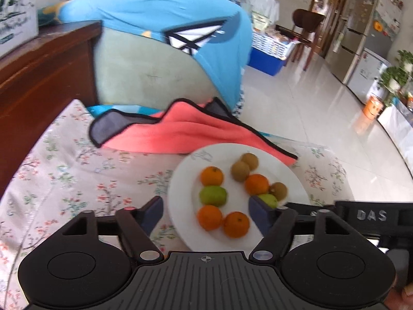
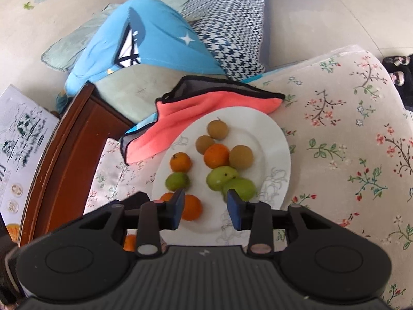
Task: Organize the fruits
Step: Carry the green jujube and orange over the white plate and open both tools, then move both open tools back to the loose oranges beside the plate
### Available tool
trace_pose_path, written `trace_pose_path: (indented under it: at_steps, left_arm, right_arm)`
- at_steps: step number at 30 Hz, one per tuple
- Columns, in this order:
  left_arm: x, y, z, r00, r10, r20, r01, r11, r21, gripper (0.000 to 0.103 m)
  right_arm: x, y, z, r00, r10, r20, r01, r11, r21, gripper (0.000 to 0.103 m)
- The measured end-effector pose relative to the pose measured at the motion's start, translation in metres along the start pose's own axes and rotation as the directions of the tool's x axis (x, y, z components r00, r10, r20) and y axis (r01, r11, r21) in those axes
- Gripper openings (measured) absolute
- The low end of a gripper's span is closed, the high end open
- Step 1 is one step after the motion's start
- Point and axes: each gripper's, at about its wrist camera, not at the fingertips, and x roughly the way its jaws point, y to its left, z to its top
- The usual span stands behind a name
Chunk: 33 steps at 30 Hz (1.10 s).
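The fruits lie on the white plate (image 2: 273,139), sorted partly by kind. The right gripper (image 2: 206,208) hovers half open and empty, with a green pear (image 2: 240,188) just ahead, right of its axis. The left gripper (image 1: 205,213) is wide and empty, over the oranges (image 1: 236,224).

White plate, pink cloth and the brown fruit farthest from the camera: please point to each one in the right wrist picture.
White plate (image 2: 273,139): right wrist view, bare rim.
Pink cloth (image 2: 180,118): right wrist view, middle of fabric.
Farthest brown fruit (image 2: 218,129): right wrist view, its centre.
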Motion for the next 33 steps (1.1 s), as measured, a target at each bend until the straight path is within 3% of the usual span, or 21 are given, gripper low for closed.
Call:
trace_pose_path:
  at_steps: [14,33]
  left_arm:
    - [-0.023,0.031,-0.003,0.999,0.049,0.003,-0.049,0.999,0.003,0.082]
    - [-0.035,0.069,-0.020,0.993,0.115,-0.034,-0.115,0.993,0.017,0.083]
  right_arm:
    - [-0.004,0.027,-0.020,0.997,0.054,-0.051,-0.063,0.981,-0.184,0.044]
    - [0.015,0.072,-0.067,0.982,0.070,-0.175,-0.143,0.882,-0.450,0.044]
